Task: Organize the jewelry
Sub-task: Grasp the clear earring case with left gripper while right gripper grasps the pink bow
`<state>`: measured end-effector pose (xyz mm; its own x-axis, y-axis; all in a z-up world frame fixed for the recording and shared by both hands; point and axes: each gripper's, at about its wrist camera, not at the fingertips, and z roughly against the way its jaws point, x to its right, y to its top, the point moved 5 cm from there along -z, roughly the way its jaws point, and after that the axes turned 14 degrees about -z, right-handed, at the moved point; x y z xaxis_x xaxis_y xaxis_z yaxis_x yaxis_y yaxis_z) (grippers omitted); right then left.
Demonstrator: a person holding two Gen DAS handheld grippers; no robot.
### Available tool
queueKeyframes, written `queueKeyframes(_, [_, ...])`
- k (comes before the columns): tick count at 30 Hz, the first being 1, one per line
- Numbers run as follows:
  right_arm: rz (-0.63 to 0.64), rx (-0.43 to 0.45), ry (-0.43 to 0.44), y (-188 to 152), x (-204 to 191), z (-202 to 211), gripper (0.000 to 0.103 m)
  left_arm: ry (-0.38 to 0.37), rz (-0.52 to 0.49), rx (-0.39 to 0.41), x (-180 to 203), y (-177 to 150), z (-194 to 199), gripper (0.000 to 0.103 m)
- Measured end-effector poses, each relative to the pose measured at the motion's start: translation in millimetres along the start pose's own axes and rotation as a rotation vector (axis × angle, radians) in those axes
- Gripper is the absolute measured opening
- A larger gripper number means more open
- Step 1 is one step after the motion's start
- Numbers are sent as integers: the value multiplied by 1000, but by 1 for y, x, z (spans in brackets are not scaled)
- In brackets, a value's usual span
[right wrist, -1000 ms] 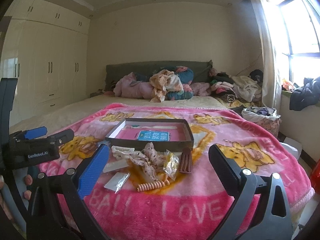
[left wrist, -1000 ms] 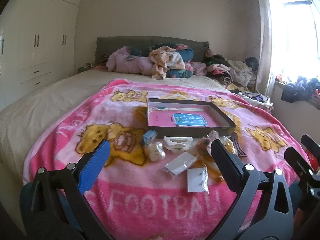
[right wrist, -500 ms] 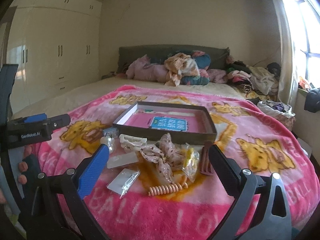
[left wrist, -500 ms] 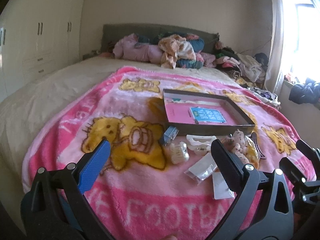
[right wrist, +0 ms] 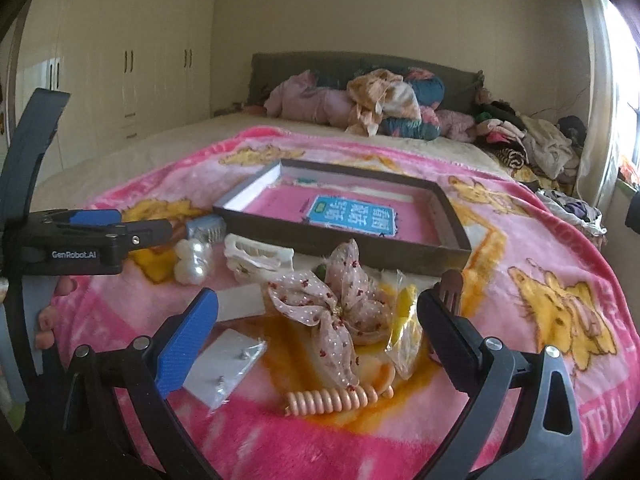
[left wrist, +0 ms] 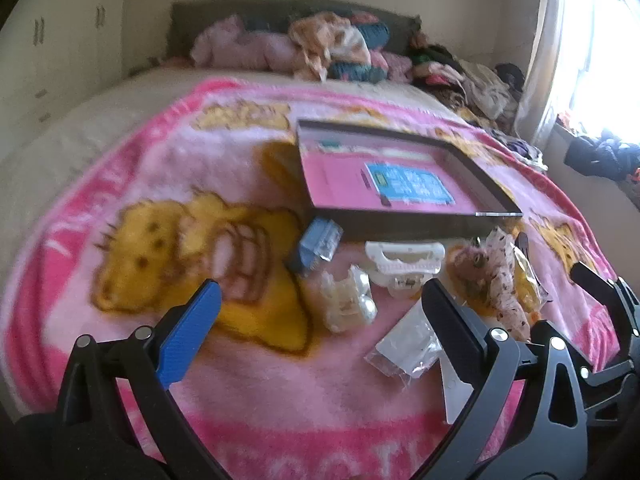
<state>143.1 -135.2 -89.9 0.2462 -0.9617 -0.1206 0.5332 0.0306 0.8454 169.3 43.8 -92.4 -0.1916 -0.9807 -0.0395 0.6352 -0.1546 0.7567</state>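
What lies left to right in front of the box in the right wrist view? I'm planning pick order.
Blue comb → pearl clip → white claw clip → polka-dot bow → yellow packet → brown clip.

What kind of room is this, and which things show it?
Most likely a home bedroom: a bed with a pink blanket, clothes piled against the headboard, and a built-in wardrobe along the wall.
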Motion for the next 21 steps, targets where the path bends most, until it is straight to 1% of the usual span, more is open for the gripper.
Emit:
queueKeyframes(1, [11, -6, 0, 0, 0, -4, 94, -17, 6, -15, 0, -1, -7, 91])
queueKeyframes(2, [17, -11, 2, -2, 0, -6, 86, -33, 12, -30, 1, -2, -12, 90])
queueKeyframes(3, [27, -27, 4, -3, 0, -12, 81, -46, 16, -42, 1, -3, -17, 86])
queueKeyframes(4, [31, -38, 6, -3, 0, -17, 79, -53, 18, -51, 1, -4, -21, 82])
queueKeyframes(6, [32, -59, 9, -4, 1, -25, 65, -64, 16, -60, 2, -4, -28, 75])
queueKeyframes(7, [26, -71, 9, -4, 2, -30, 62, -67, 12, -65, 4, -4, -31, 71])
queueKeyframes(8, [20, -77, 13, -4, 3, -33, 54, -69, 9, -70, 5, -4, -33, 68])
queueKeyframes(9, [13, -82, 19, -4, 4, -35, 41, -76, 7, -76, 7, -5, -36, 66])
queueKeyframes(10, [3, -92, 27, -4, 5, -38, 35, -91, 6, -80, 9, -6, -38, 63])
queueKeyframes(11, [-6, -95, 32, -4, 7, -39, 24, -100, 3, -84, 11, -6, -40, 58])
queueKeyframes(12, [-16, -95, 35, -4, 8, -39, 16, -109, -2, -87, 14, -7, -42, 55])
queueKeyframes(14, [-44, -92, 50, -2, 10, -36, 11, -119, -8, -93, 17, -7, -45, 46])
queueKeyframes(15, [-57, -85, 58, -1, 11, -32, 10, -123, -10, -97, 19, -8, -47, 44])
queueKeyframes(17, [-81, -65, 75, 4, 16, -23, 9, -126, -17, -100, 21, -7, -51, 33])
queueKeyframes(19, [-114, -57, 87, 10, 23, -17, 7, -119, -22, -101, 21, -7, -53, 28])
queueKeyframes(21, [-159, -52, 102, 15, 32, -10, 7, -119, -29, -96, 21, -7, -52, 28])
